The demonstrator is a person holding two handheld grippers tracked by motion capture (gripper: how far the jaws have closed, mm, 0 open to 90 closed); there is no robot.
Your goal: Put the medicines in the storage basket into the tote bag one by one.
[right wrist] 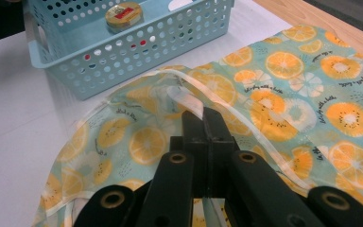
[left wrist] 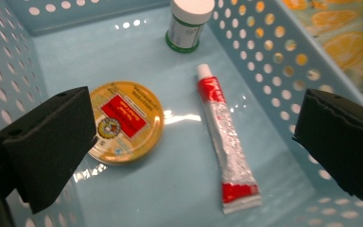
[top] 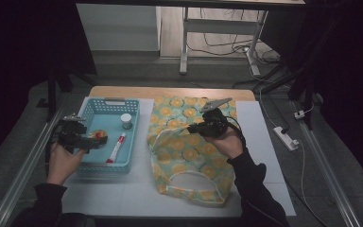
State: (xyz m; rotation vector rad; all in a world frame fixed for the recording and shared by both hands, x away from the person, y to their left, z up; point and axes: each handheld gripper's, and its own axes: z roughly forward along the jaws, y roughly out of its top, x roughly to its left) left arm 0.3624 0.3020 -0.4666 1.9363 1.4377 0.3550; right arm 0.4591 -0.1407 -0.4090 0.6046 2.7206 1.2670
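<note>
The right tongs (top: 203,126) are fully closed on the thin rim of the fabric bag with the orange-slice print on a pale green ground (top: 189,156). In the right gripper view the two black jaws meet on the white piping of the bag's mouth (right wrist: 189,101), and the cloth around it is lifted into a small ridge. The bag lies on the white mat (top: 264,156) that covers the table, in the middle, and reaches toward the far edge and the near edge of the mat.

The left tongs (top: 87,140) stand wide, with nothing between the pads. They hover inside the light blue perforated plastic basket (top: 90,109), which sits near the left edge of the table, just beside the bag. In the basket lie three things: a round yellow tin with a red label (left wrist: 125,121), a red and white squeeze tube (left wrist: 224,144), and a small white-capped bottle with a green base (left wrist: 187,23) toward the far wall. The tin is just beside the left pad; the tube lies between the two pads, a little nearer to the right one.

I judge that the step in hand is to pick one item from the basket while the right tongs hold the bag's mouth open. The next move calls for lowering the left tongs around the tin or the tube, and closing gently, because the tin is flat and low and the tube is soft. The right side should keep the rim raised so that the opening is easy to reach.
</note>
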